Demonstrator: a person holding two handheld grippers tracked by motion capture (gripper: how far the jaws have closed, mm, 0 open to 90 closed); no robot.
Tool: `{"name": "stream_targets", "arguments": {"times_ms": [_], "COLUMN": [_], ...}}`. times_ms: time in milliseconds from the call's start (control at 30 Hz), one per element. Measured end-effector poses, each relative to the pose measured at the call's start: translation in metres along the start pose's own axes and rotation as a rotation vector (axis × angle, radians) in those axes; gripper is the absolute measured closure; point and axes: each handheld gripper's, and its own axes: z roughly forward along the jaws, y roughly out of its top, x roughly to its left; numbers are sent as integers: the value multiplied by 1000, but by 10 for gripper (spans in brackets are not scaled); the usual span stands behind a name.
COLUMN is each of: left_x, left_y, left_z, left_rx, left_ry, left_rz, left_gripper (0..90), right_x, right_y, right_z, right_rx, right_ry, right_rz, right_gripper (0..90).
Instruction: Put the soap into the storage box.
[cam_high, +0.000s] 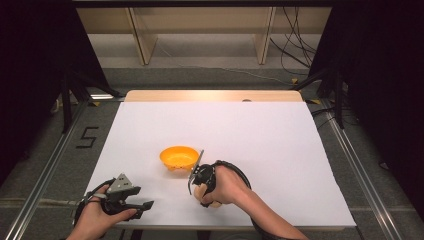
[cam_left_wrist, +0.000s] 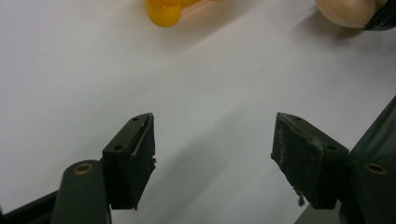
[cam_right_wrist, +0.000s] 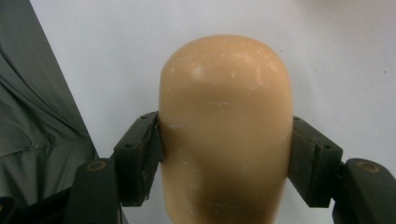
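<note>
Pinched between the right tongs (cam_right_wrist: 226, 154): a smooth tan rounded plastic piece (cam_right_wrist: 224, 121), lower end cut off, largely hidden by the hand near the orange plastic bowl (cam_high: 178, 157). Left tongs (cam_left_wrist: 215, 158) spread, empty, farther from that bowl.

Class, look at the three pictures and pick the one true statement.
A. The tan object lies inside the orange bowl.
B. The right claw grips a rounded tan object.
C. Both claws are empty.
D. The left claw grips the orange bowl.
B: in the right gripper view the right claw has both pads pressed against the sides of the rounded tan object, while the left claw stands open over bare table and the orange bowl sits apart.
</note>
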Motion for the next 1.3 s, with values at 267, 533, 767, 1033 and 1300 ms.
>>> {"name": "stream_targets", "arguments": {"times_ms": [267, 533, 767, 1033, 1300], "left_x": [-1, 1, 0, 1, 1], "left_y": [0, 1, 1, 1, 2], "left_z": [0, -1, -2, -4, -4], "left_rx": [-18, -22, -27, -25, -40], "left_ry": [-2, 10, 11, 4, 19], "left_rz": [-7, 12, 14, 26, 16], "left_gripper": [297, 296, 297, 297, 297], "right_x": [-5, -10, -14, -17, -21], "right_y": [-5, -8, -12, -17, -19], "right_z": [-5, -8, -11, -14, -15], "right_rx": [-14, -47, -77, -94, -111], "right_ry": [4, 41, 36, 34, 31], "right_rz": [-35, -68, -47, -7, -8], "right_gripper": [352, 352, 352, 352, 352]}}
